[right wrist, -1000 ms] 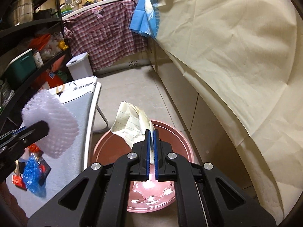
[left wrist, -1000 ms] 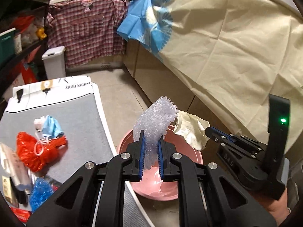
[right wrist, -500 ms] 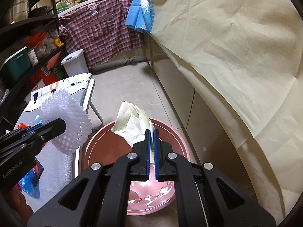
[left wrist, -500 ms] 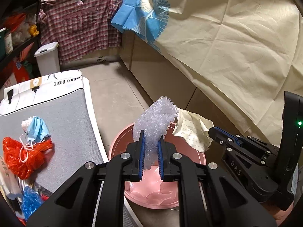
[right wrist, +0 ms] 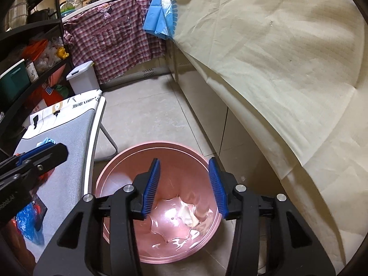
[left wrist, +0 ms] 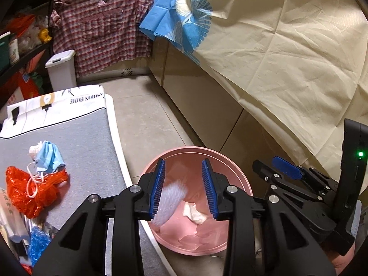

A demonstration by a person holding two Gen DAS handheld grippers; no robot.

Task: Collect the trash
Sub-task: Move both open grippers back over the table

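A pink basin (left wrist: 191,148) stands on the floor beside the grey-covered table (left wrist: 80,138). My left gripper (left wrist: 183,168) hangs over it, jaws opening. The white foam net (left wrist: 170,202) is a blur just under its left pad, free of both pads. A crumpled paper (left wrist: 193,214) lies in the basin. My right gripper (right wrist: 184,168) is also over the basin (right wrist: 158,143), jaws opening with nothing between them, and the paper (right wrist: 188,214) lies below. On the table lie a red plastic bag (left wrist: 27,191), a blue face mask (left wrist: 48,158) and a blue net (left wrist: 36,246).
A white lidded bin (left wrist: 62,69) stands at the back by a hanging plaid shirt (left wrist: 103,30). A beige sheet (left wrist: 287,57) drapes the counter on the right. Dark shelves (right wrist: 27,53) run along the left. Tiled floor (left wrist: 142,119) lies between table and counter.
Both grippers have opened over the basin. The foam net has left the left jaws and is falling. The paper has dropped from the right jaws into the basin.
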